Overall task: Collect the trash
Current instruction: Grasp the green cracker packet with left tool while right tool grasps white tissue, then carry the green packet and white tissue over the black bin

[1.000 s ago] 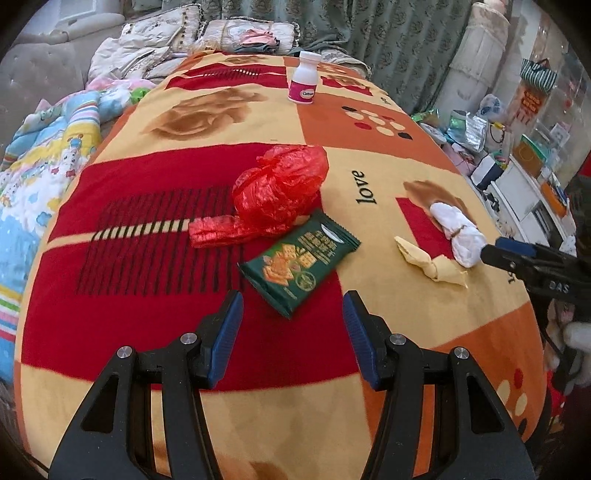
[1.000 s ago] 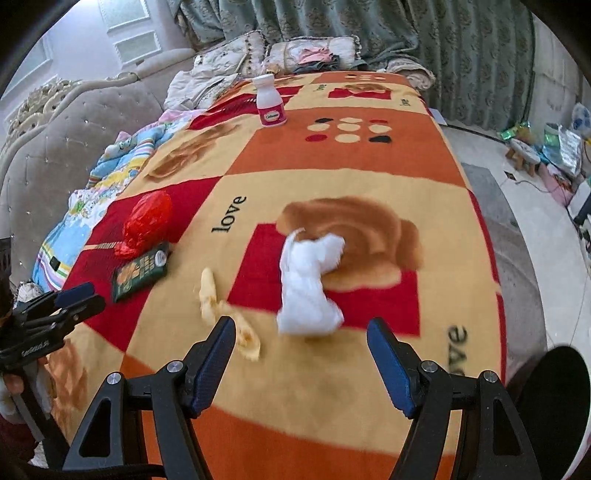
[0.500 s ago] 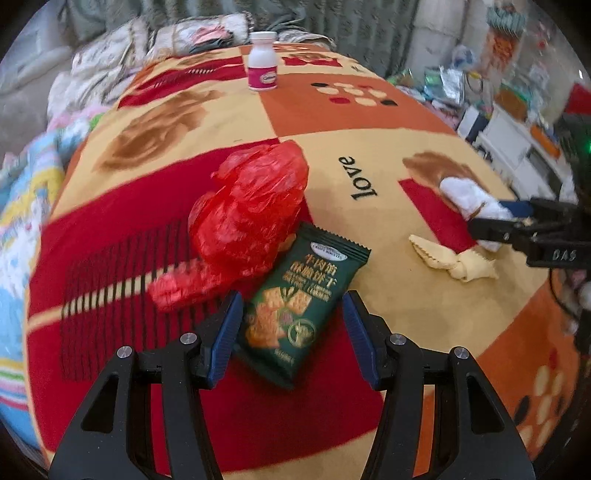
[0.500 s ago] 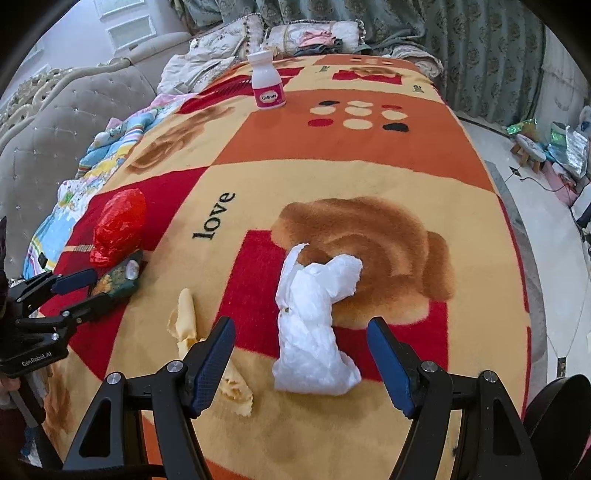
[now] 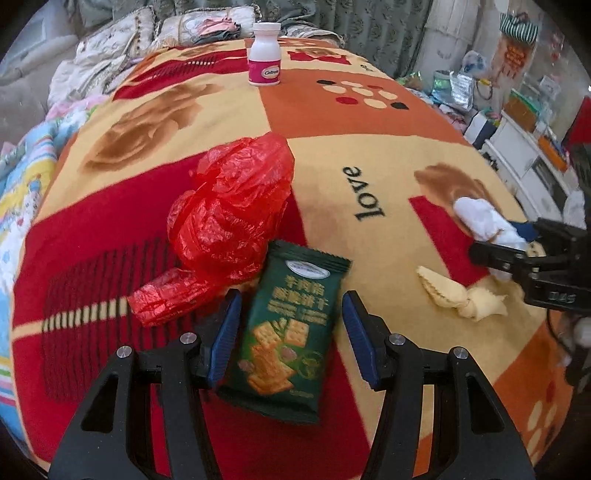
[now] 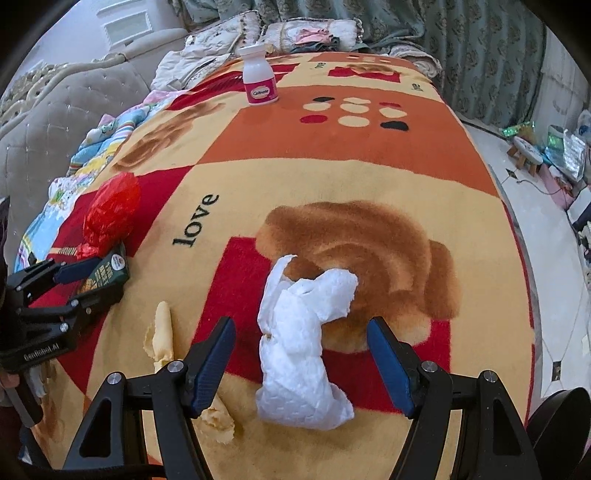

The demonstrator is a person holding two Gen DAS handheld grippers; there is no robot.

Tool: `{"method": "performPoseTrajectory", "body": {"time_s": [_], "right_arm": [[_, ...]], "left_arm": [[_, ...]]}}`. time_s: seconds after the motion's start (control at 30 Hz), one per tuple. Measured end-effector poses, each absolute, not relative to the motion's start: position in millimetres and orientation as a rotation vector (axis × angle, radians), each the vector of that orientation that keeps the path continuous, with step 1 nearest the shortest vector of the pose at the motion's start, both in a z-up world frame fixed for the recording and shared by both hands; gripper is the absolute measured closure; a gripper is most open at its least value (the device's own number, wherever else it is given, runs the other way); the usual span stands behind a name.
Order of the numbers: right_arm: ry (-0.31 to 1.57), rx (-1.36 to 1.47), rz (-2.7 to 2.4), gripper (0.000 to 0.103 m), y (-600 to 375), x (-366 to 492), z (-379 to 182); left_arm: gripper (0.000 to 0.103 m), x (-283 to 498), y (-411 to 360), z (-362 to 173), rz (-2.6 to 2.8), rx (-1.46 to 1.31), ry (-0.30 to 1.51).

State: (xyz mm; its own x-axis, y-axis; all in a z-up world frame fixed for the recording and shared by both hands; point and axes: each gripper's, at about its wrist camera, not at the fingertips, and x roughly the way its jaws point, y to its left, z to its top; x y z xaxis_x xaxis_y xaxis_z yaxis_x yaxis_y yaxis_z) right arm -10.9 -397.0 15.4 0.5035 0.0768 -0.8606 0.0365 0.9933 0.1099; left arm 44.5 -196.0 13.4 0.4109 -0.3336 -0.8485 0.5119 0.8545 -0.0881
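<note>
A green biscuit packet (image 5: 291, 328) lies flat on the patterned blanket (image 5: 207, 110). My left gripper (image 5: 291, 332) straddles it; the jaws are closing, with a gap still showing on both sides of the packet. A crumpled red plastic bag (image 5: 229, 214) lies just beyond it. A crumpled white tissue (image 6: 303, 350) lies between the blue pads of my right gripper (image 6: 301, 358), whose jaws are closing and stand clear of it. A yellow wrapper (image 6: 162, 336) lies left of the tissue. Each gripper also shows in the other's view, the left gripper (image 6: 88, 280) and the right gripper (image 5: 517, 251).
A white bottle with a pink label (image 5: 264, 55) stands upright at the blanket's far end. Pillows and bedding (image 6: 295, 33) pile up behind it. A padded headboard (image 6: 55, 110) runs along the left. The floor at the right holds a small stool (image 6: 526, 151) and clutter.
Both grippers have come down and forward over the blanket. The biscuit packet now lies between the left fingers and the tissue between the right fingers. Both pairs of jaws have narrowed slightly.
</note>
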Motion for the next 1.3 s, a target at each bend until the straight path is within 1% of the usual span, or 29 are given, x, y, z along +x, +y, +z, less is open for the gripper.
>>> {"method": "performPoseTrajectory", "body": {"time_s": [0.03, 0.1, 0.2, 0.37, 0.57, 0.63, 0.67, 0.73, 0.9, 0.93, 1.0, 1.1, 1.3], "right_arm": [[1.04, 0.105, 0.025, 0.05, -395.6, -12.9, 15.9], [1.037, 0.072, 0.028, 0.058, -393.3, -17.8, 17.0], [1.025, 0.071, 0.046, 0.065, -394.0, -29.1, 20.3], [0.974, 0.071, 0.07, 0.066, -393.4, -56.4, 34.3], [0.97, 0.08, 0.085, 0.066, -393.2, -69.5, 37.4], [0.951, 0.091, 0.06, 0.064, -395.8, -67.5, 39.7], [0.952, 0.098, 0.047, 0.057, -397.1, -65.0, 40.3], [0.955, 0.128, 0.051, 0.057, -399.5, -55.5, 41.1], [0.996, 0.096, 0.046, 0.057, -392.3, -26.2, 31.3], [1.003, 0.086, 0.047, 0.059, -390.2, -22.2, 28.3], [1.002, 0.051, 0.041, 0.077, -387.2, -20.8, 25.7], [0.975, 0.021, 0.061, 0.079, -383.7, -31.2, 30.6], [0.937, 0.023, 0.072, 0.079, -393.1, -64.1, 46.5]], "left_arm": [[0.064, 40.3, -195.4, 14.6, -0.526, 0.207, 1.012], [0.064, 31.8, -192.8, 16.8, -0.546, 0.192, 1.021], [0.065, 18.3, -188.3, 17.4, -0.551, 0.152, 1.041], [0.065, -11.8, -193.2, 24.6, -0.58, 0.129, 1.031], [0.065, -36.0, -204.4, 34.6, -0.615, 0.121, 1.009], [0.064, -39.2, -206.4, 37.5, -0.619, 0.125, 1.006], [0.064, -40.8, -207.1, 38.8, -0.617, 0.129, 1.003], [0.065, -42.1, -206.7, 39.9, -0.611, 0.136, 1.001], [0.065, -41.5, -205.5, 39.0, -0.592, 0.133, 1.006], [0.065, -41.9, -204.9, 39.0, -0.591, 0.132, 1.007], [0.065, -43.3, -205.9, 39.5, -0.592, 0.134, 1.006], [0.064, -44.6, -207.7, 40.0, -0.598, 0.138, 1.004], [0.065, -50.0, -216.8, 42.6, -0.614, 0.135, 0.995]]}}
